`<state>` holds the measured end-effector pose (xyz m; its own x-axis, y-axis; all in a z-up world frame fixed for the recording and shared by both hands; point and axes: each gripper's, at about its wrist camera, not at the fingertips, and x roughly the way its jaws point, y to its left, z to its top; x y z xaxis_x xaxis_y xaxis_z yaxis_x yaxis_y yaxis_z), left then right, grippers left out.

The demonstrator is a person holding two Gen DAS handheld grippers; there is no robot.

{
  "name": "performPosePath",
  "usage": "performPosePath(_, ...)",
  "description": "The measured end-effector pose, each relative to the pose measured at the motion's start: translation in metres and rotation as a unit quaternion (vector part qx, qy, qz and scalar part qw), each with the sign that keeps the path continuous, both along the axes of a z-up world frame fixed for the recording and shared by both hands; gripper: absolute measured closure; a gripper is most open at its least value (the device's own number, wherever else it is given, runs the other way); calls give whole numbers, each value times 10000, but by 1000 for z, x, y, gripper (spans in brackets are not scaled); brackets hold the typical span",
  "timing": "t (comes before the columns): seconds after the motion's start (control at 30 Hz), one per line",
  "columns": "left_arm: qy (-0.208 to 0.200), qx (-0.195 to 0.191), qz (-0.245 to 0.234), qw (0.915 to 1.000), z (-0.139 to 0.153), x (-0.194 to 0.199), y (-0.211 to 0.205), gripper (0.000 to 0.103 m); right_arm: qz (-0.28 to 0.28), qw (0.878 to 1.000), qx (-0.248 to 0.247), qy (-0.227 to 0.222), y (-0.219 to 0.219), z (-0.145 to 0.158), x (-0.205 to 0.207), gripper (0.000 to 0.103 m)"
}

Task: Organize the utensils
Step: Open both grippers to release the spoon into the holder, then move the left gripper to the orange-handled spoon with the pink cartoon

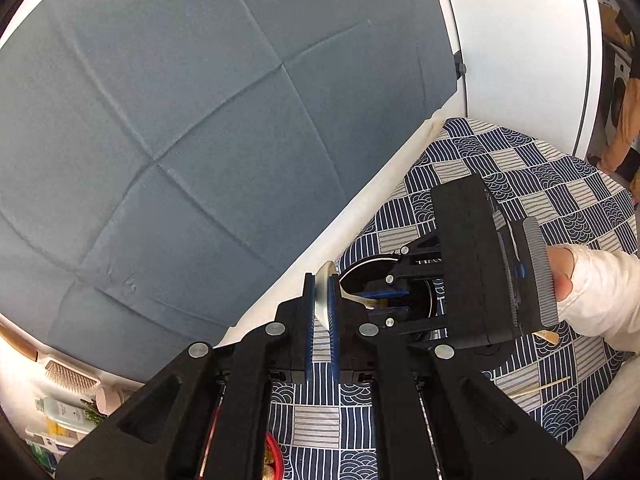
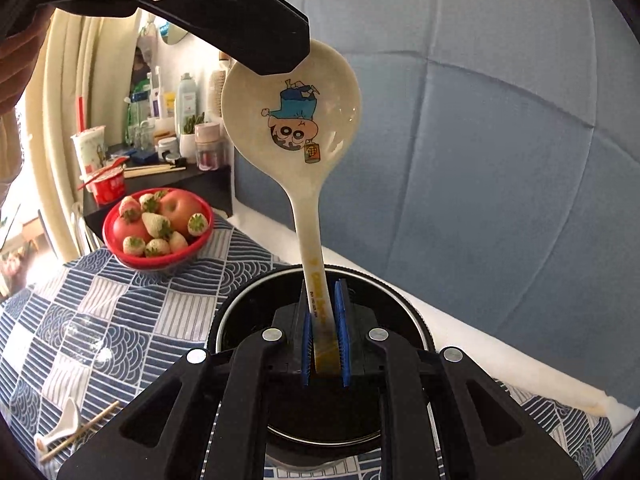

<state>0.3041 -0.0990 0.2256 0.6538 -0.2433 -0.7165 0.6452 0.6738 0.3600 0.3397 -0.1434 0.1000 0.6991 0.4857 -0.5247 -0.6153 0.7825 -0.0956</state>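
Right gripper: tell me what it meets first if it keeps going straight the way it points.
Probably the black pot: the right gripper, shut on the spoon handle, aims down at its open mouth. Depth is unclear, so it might pass over the rim toward the blue padded wall.

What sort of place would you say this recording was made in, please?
Probably a bedroom or small living space: a padded blue-grey headboard, a shelf crowded with toiletry bottles, and a patterned cloth bearing a red fruit bowl.
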Motion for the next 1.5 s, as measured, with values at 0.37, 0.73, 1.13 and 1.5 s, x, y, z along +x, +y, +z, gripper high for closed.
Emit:
performPosePath(0.37, 85, -290, 87, 9995, 6, -8, 13, 54, -383, 9987, 179, -292, -8, 12, -16, 21)
performPosePath(0.73, -118, -750, 592, 9954, 32, -32, 50, 6, -691, 9955, 358, -532, -37, 36, -45, 15)
performPosePath(1.13, 107, -897, 444, 9949, 15, -54, 50, 6, -1157, 9908, 172, -686, -69, 44, -78, 13)
performPosePath(1.5, 393, -846, 50, 9956, -16, -66, 28, 6, -1575, 9865, 14, -442, -101, 30, -101, 13)
